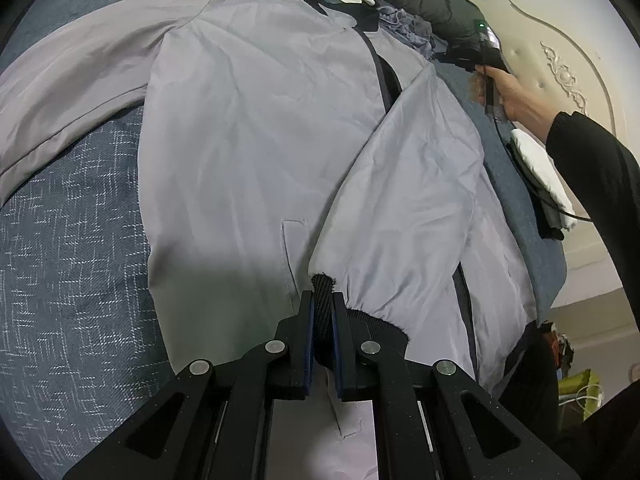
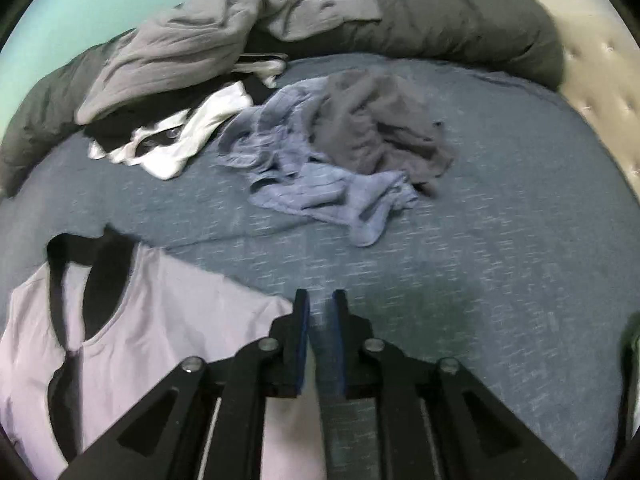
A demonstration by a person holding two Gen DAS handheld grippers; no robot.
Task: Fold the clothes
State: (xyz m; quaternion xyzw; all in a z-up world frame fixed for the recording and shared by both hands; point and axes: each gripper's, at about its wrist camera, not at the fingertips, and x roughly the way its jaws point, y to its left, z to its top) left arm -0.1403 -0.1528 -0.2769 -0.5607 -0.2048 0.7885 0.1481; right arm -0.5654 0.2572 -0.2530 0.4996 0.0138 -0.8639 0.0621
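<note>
Left wrist view: the left tool (image 1: 322, 300) pinches the black ribbed knit cuff (image 1: 322, 296) of a sleeve between its two blue-padded black fingers, at the lower centre of the frame. The sleeve (image 1: 404, 184) is smooth, lightly creased pale grey fabric, and it lies folded across the front of the jacket (image 1: 256, 128), running from the upper right down to the cuff. The jacket is spread flat on the bed (image 1: 68, 248), whose cover is a dark blue woven cloth flecked with short white dashes. A dark zip band runs down the jacket's middle, and a dark collar (image 1: 332, 0) sits at the top of the frame. The other sleeve (image 1: 72, 96) stretches away to the upper left. At the upper right a hand (image 1: 516, 96) in a black sleeve grips the right tool's handle, before a cream padded headboard (image 1: 560, 60) with carved scrollwork.

Right wrist view, which is blurred: the right tool (image 2: 320, 308) hangs over the bed cover with its blue pads a narrow gap apart and nothing between them, just beside the jacket's shoulder edge at the lower left. Further up lie a crumpled blue ribbed garment (image 2: 316, 184) with a grey one (image 2: 380, 132) on it, a white and black piece (image 2: 180, 140), and a rolled dark quilt (image 2: 460, 16) along the top.
</note>
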